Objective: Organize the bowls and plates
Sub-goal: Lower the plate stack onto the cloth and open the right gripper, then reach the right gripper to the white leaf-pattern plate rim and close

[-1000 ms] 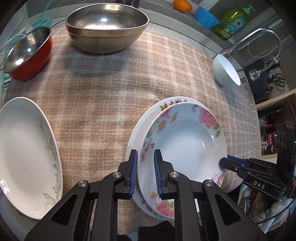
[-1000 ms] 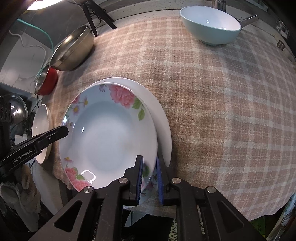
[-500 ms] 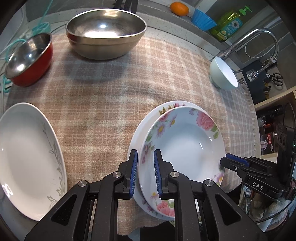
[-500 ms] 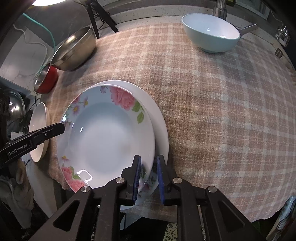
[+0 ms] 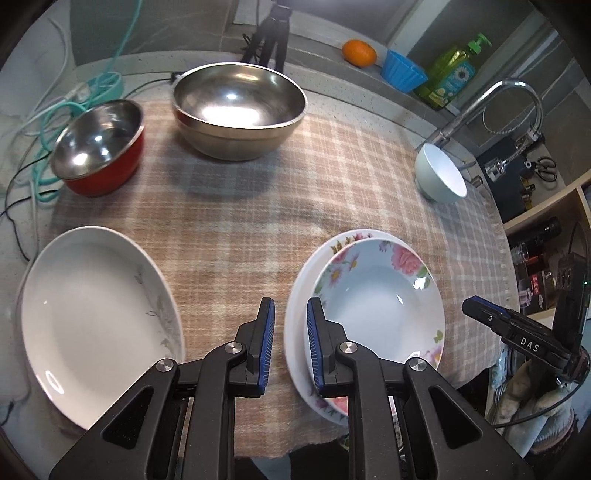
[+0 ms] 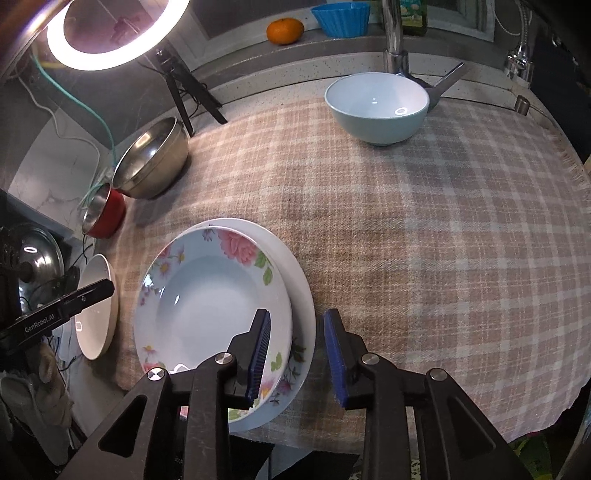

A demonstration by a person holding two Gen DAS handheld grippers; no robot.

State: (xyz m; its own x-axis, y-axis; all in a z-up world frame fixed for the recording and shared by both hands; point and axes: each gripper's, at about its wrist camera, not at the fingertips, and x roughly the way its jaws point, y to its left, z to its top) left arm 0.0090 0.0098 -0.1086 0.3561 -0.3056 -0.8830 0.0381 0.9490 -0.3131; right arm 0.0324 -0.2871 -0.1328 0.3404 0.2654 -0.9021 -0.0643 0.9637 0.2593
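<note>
A floral deep plate rests on a larger white floral plate on the checked cloth. My left gripper is open above the left rim of this stack, holding nothing. My right gripper is open wide, its jaws astride the stack's right rim, raised above it. A white oval plate lies at the left. A big steel bowl, a red bowl and a pale blue bowl stand at the back.
The checked cloth covers the counter. A tap, soap bottle, blue cup and orange line the back ledge. A ring light on a tripod stands at the back left, with cables beside it.
Both grippers opened and let go of the plate stack, which now lies on the cloth. Both pulled back and up, the right jaws spreading wide.
</note>
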